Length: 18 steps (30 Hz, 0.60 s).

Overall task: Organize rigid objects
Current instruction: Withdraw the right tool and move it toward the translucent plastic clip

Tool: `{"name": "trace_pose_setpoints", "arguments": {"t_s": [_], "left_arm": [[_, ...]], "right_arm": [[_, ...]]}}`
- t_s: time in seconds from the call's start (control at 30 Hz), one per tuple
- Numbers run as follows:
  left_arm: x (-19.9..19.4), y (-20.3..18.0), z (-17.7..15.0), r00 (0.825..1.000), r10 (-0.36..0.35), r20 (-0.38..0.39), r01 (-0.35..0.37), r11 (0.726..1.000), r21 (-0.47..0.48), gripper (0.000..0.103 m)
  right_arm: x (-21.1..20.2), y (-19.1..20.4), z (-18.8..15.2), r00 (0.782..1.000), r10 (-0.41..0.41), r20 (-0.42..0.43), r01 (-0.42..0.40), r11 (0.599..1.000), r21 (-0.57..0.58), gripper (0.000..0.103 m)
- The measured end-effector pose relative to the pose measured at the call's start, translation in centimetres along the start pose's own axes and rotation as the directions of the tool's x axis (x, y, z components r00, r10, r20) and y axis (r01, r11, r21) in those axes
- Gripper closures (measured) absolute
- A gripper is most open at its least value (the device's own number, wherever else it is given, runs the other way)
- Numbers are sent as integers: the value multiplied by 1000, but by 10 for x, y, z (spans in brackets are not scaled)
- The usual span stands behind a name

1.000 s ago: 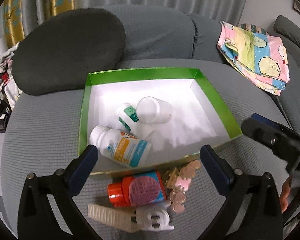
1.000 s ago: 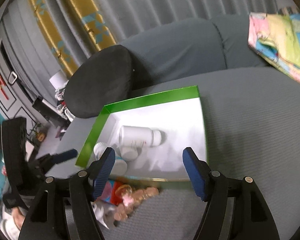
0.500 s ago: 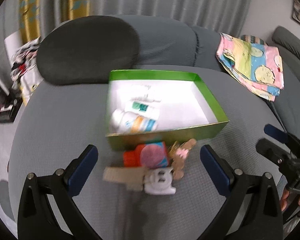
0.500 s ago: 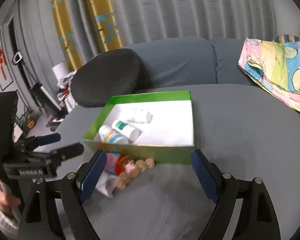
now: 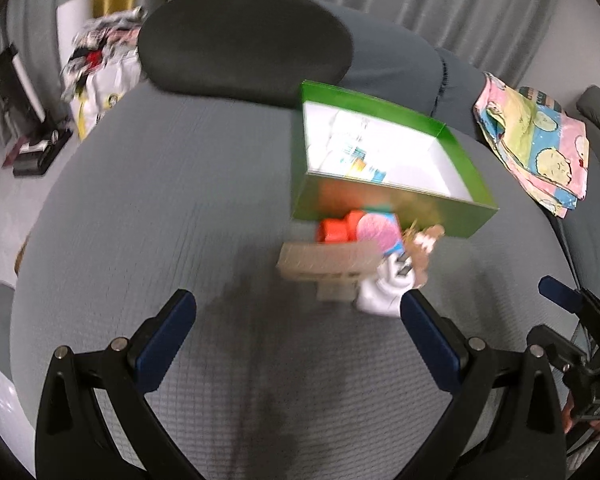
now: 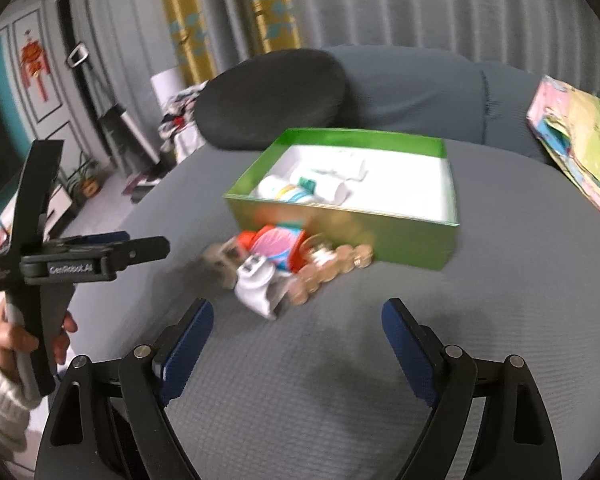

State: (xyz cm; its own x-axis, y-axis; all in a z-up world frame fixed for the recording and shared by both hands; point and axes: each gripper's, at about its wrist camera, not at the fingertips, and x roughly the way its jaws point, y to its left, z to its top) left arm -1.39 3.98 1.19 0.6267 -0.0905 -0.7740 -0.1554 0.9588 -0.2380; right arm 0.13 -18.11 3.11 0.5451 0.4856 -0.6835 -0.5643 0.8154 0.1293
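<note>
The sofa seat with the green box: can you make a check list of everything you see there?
Surface: grey sofa seat, ribbed cover.
Job's things: green box holds white bottles; outside its front wall lie an orange-capped item, a beige tool, a white plug and a row of coins.
Clutter: patterned cloth on the sofa.
Grippers: left claw open, empty; right claw open, empty, jaws just widened.
Cables: nothing seen.
Surroundings: dark cushion, grey curtains.
</note>
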Motion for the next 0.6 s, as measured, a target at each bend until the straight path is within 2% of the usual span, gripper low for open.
{"name": "trace_pose_setpoints", "arguments": {"t_s": [0.23,0.47,0.6], "left_arm": [[13,36,-15,999,-34,-39,30,993,-117,1],[25,49,-7,995,-93,-43,86,984,-158,1],[35,47,2,992,-116,-52,107,982,-153,1]], "right_arm": [[22,37,-17,994,106,-1,-105,989,-101,16],[48,67,-1,994,111,2,-108,969,-221,16],[67,67,18,994,110,-14,-110,960,-259,18]]}}
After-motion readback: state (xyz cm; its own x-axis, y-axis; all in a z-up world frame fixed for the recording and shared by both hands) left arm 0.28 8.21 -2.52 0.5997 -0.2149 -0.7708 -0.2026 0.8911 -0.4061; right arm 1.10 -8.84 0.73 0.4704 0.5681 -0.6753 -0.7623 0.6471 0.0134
